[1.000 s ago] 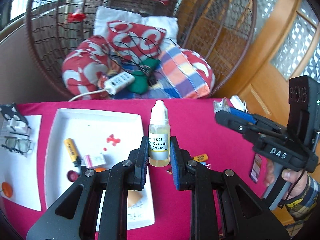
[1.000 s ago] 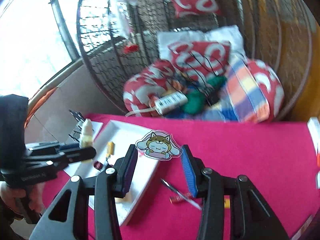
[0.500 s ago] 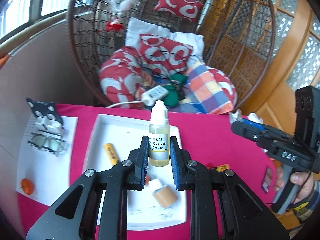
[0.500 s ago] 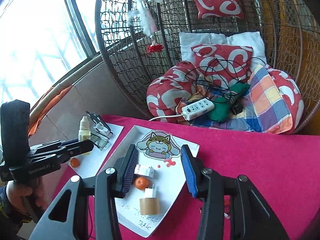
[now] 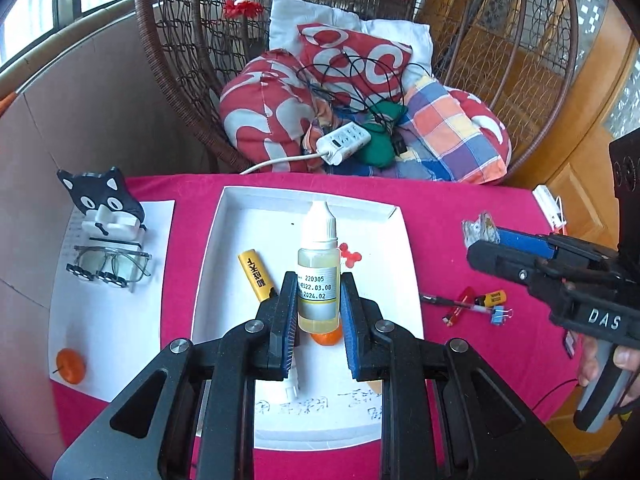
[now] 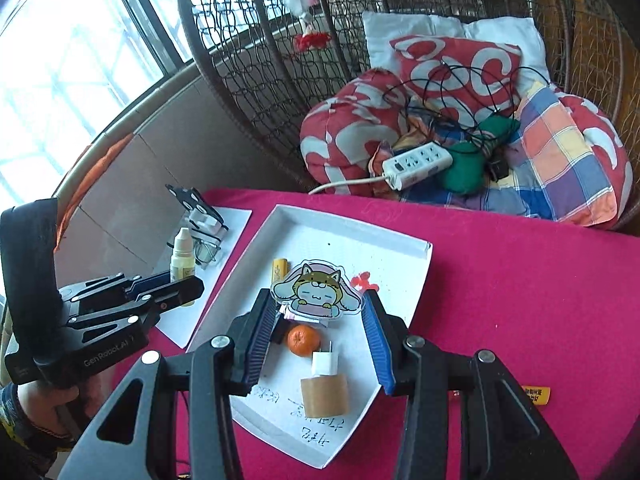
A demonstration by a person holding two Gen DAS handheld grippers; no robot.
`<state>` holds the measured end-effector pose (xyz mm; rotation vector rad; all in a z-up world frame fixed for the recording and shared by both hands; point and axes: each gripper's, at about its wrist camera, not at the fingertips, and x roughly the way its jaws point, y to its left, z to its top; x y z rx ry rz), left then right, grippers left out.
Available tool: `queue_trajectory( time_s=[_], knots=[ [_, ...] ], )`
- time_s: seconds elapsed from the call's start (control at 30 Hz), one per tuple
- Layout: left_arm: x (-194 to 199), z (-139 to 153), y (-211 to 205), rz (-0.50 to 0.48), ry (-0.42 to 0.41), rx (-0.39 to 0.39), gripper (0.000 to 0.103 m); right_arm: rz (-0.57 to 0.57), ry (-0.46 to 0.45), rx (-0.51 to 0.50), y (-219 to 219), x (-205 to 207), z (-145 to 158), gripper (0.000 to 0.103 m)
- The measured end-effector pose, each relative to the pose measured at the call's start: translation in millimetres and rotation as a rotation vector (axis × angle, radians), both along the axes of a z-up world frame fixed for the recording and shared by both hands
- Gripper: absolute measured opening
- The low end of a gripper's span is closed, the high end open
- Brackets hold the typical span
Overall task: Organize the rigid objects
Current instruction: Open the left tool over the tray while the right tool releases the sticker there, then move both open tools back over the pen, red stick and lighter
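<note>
Beyond the jaws, a table covered in a magenta cloth (image 5: 460,216) is seen, and past its far edge a round wicker hanging chair (image 5: 192,80) is set. The chair is filled with red-and-white patterned cushions (image 5: 264,108), a white pillow (image 5: 304,16) and a checked blanket (image 5: 452,128); a white power strip (image 6: 416,164) and tangled black cables are laid on them. To the left of the jaws, a brown panelled low wall (image 6: 168,152) is topped by bright windows (image 6: 68,60), through which daylight is admitted. To the right, a wooden door with patterned glass (image 5: 592,92) is seen.
</note>
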<state>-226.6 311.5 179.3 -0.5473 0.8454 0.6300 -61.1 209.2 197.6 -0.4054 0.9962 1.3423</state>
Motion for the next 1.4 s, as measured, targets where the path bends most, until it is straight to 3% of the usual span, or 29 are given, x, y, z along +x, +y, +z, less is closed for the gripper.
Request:
queue_trajectory(
  time_s=[0.23, 0.53, 0.57, 0.6, 0.63, 0.67, 0.7, 0.73, 1.03, 1.4],
  knots=[
    [11, -29, 16, 0.004, 0.042, -0.076, 0.019, 0.016, -0.008, -0.082, 17, -12, -20, 0.044],
    [4, -63, 37, 0.106, 0.060, -0.208, 0.020, 0.008, -0.013, -0.177, 35, -25, -59, 0.046],
    [2, -64, 36, 0.118, 0.069, -0.202, 0.023, 0.008, -0.018, -0.178, 35, -27, -61, 0.050],
    [-1, -64, 36, 0.125, 0.071, -0.194, 0.029, 0.011, -0.022, -0.173, 33, -30, -61, 0.058],
    [-3, -64, 35, 0.133, 0.071, -0.190, 0.053, 0.013, -0.027, -0.165, 31, -32, -61, 0.084],
    [-6, -63, 35, 0.151, 0.071, -0.177, 0.086, 0.012, -0.037, -0.154, 29, -34, -59, 0.093],
    [-10, -62, 35, 0.169, 0.067, -0.163, 0.096, 0.011, -0.053, -0.142, 25, -36, -57, 0.102],
    [-13, -60, 35, 0.191, 0.062, -0.145, 0.103, 0.010, -0.062, -0.137, 24, -37, -56, 0.103],
    [-9, -51, 27, 0.226, 0.079, -0.092, 0.103, -0.054, -0.083, -0.073, 0, -26, -40, 0.103],
    [49, -38, -21, 0.087, 0.088, -0.047, 0.103, -0.231, -0.008, -0.007, -50, 32, -31, 0.103]
  ],
)
